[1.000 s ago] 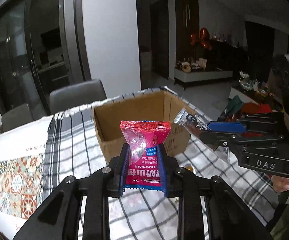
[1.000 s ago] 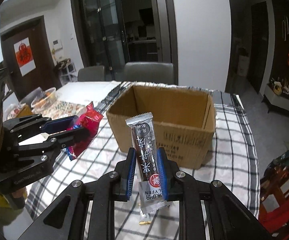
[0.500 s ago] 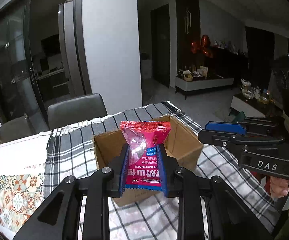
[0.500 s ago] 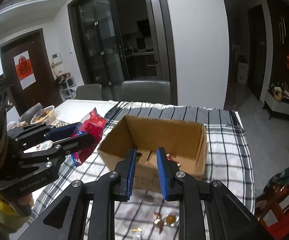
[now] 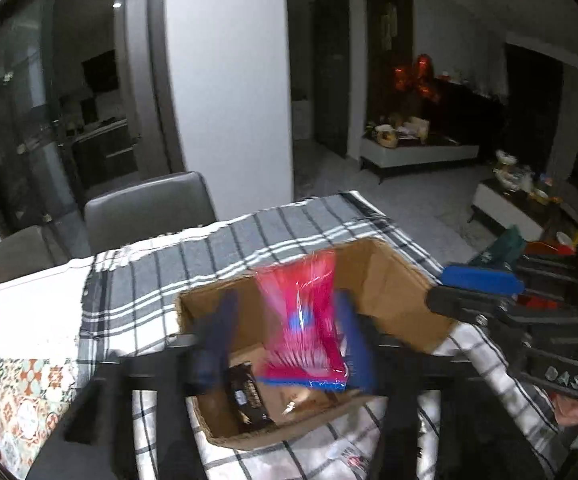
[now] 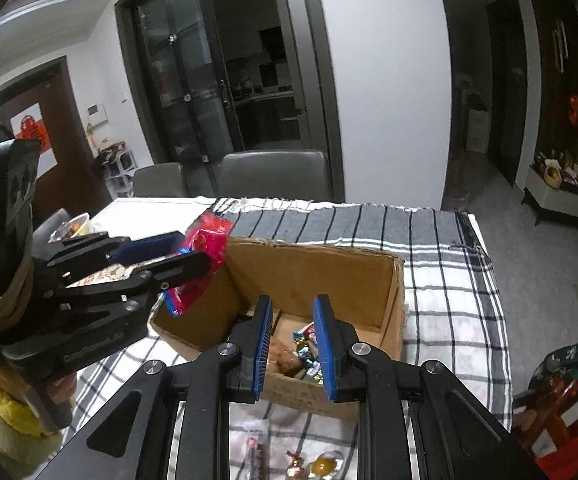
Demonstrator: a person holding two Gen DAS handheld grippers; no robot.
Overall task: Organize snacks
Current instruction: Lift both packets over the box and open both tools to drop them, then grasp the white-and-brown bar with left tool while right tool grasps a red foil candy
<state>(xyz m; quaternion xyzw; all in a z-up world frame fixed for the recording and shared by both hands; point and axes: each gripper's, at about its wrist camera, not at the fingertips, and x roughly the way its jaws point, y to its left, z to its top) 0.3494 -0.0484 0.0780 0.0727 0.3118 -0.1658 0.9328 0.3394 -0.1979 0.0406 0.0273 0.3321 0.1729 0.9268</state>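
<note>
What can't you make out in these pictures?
- Red packet print: motion-blurred, left wrist view.
- Box contents: partly hidden behind the right gripper, right wrist view.
- Candies on the cloth: small, partly cut off by the bottom edge, right wrist view.

A white pillar [image 6: 385, 80] fills the upper centre of the right wrist view, with dark glass sliding doors [image 6: 193, 80] to its left. 2 grey chairs [image 6: 275, 174] stand behind the counter [image 6: 149, 206] with its plaid cloth [image 6: 441, 248]. A brown door bearing a red decoration [image 6: 29, 128] sits at the left. At far right, a low white cabinet [image 5: 417, 152] stands on pale grey floor [image 5: 421, 208].
</note>
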